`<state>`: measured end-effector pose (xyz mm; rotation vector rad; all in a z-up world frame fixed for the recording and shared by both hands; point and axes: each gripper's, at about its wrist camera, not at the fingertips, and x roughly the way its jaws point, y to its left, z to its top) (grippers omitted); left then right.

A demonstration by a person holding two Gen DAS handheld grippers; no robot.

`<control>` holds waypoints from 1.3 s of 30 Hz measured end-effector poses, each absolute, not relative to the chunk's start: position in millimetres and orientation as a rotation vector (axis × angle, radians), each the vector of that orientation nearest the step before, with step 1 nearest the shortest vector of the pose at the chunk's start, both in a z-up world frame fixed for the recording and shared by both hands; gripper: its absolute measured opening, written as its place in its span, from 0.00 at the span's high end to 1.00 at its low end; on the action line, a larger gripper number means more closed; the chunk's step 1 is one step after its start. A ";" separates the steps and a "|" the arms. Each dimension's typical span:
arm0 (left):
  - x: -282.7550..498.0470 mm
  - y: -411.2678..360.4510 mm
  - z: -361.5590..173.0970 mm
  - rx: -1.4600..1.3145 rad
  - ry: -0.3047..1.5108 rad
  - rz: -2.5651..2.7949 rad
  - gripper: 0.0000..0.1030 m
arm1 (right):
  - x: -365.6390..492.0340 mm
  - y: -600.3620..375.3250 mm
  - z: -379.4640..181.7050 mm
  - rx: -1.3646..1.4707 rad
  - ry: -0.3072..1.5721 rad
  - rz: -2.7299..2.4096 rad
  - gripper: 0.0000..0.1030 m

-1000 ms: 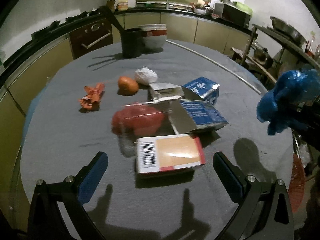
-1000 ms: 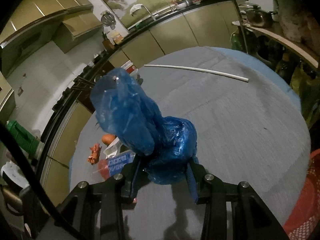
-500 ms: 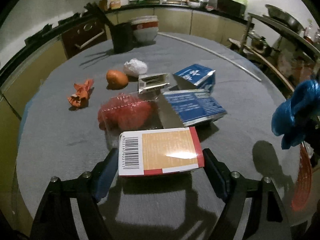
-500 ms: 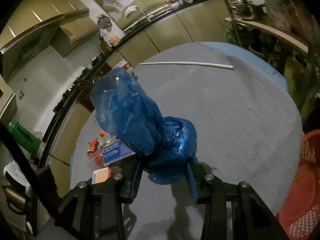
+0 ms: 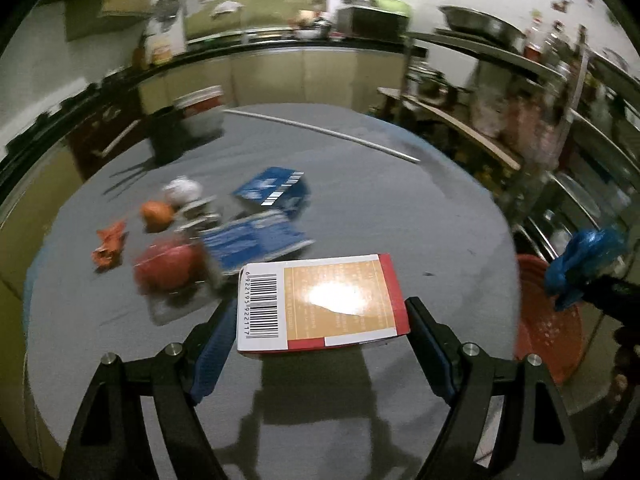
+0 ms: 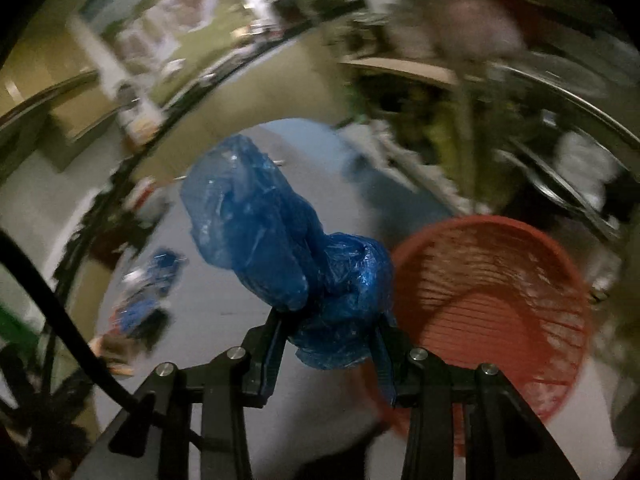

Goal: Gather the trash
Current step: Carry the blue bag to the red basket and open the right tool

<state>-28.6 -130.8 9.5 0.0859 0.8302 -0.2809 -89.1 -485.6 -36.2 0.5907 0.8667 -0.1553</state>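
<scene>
Two grips matter: the left gripper [image 5: 320, 340] fingers clamp the flat red-and-tan cardboard box [image 5: 320, 304] above the counter [image 5: 420, 208], the right gripper [image 6: 328, 344] fingers pinch the crumpled blue plastic bag [image 6: 280, 248] beside the red mesh basket [image 6: 500, 292], where billowing plastic may snag its rim and spill out.

The box [image 5: 322, 302] is shiny cardboard. The blue bag [image 6: 288, 248] is crinkly thin plastic. The red basket [image 6: 496, 304] is ribbed plastic.

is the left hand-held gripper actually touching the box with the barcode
Touching. In the left wrist view both blue pads of the left hand-held gripper press the sides of the box, which is lifted above its shadow on the table.
</scene>
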 end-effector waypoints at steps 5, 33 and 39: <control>-32.2 -174.2 10.8 0.136 0.839 -0.374 0.19 | -101.3 -531.8 -82.2 0.662 0.967 -0.242 0.59; -46.6 -416.9 -45.3 0.419 0.940 -0.732 0.15 | -122.9 -580.5 -128.1 0.683 1.091 -0.310 0.39; -51.8 -407.7 -43.8 0.411 0.960 -0.747 0.15 | -132.4 -582.5 -119.5 0.692 1.065 -0.320 0.39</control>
